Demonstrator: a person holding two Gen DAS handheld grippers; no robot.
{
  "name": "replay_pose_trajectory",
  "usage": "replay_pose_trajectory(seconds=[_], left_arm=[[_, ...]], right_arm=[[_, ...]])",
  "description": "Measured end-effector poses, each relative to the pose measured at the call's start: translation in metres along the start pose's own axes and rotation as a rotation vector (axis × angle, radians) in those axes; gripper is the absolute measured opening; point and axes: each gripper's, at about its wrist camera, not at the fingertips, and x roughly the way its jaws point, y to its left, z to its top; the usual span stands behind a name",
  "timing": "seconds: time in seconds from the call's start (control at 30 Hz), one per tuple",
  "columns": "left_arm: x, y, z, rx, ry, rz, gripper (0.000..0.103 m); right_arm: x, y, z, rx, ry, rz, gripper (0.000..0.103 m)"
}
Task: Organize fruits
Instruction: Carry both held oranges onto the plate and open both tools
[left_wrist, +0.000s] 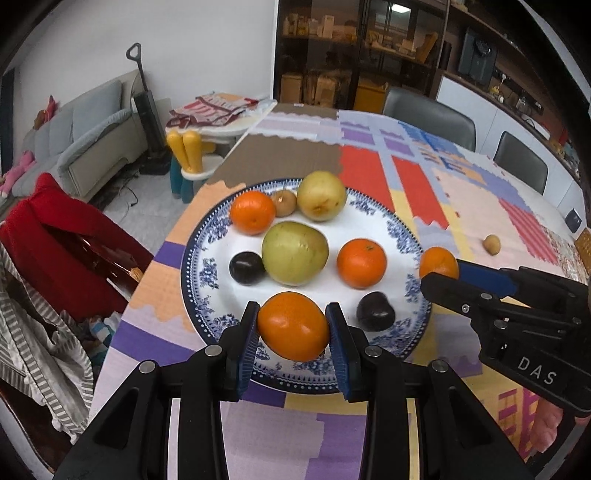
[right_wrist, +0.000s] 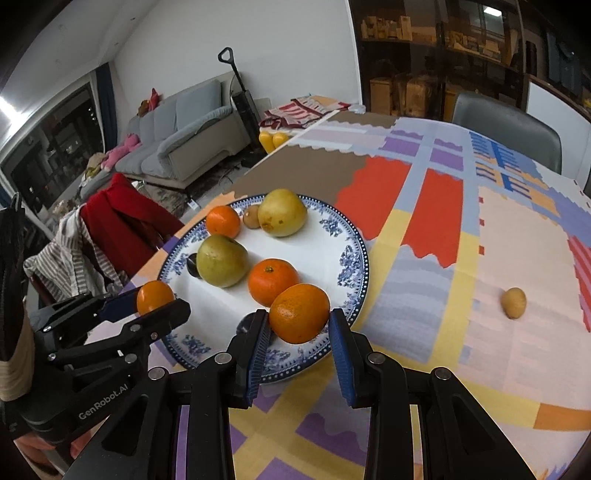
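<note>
Left hand-held gripper clamping an orange, right hand-held gripper clamping another orange, above plate's rim

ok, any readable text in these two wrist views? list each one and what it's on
"DAS" on the body of the right gripper, seen from the left wrist view.
"GenRobot.AI" on the body of the left gripper, seen from the right wrist view.
Boxes on the dark shelves carry labels, but they are too small and blurred to read.
No text on the plate or the tablecloth.
</note>
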Motion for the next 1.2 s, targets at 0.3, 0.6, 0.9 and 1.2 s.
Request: replay_pose_trajectory(seconds=[0.3,0.6,0.9,1.2], left_arm=[[0.017,0.004,-0.001,-0.005,0.038,0.000,0.035],[0.006,0.000,0.001,0.009,0.001,0.014,0.047],[-0.028,-0.023,0.007,0.066,-0.069,0.007,0.053],[-0.045,-0.063,0.020,0.146,-0.122,-0.029,0.056]], right_arm=[[0.020,-0.004,0.001,0.003,0.035,0.001,0.035],[0.010,-0.001,0.001,-0.007,0.002,-0.004,0.043],[-0.022,-0.007,-0.007,0.024,-0.050,-0.012,0.043],[-0.061,-0.033,-0.016,0.084,-0.106,-0.071,0.043]])
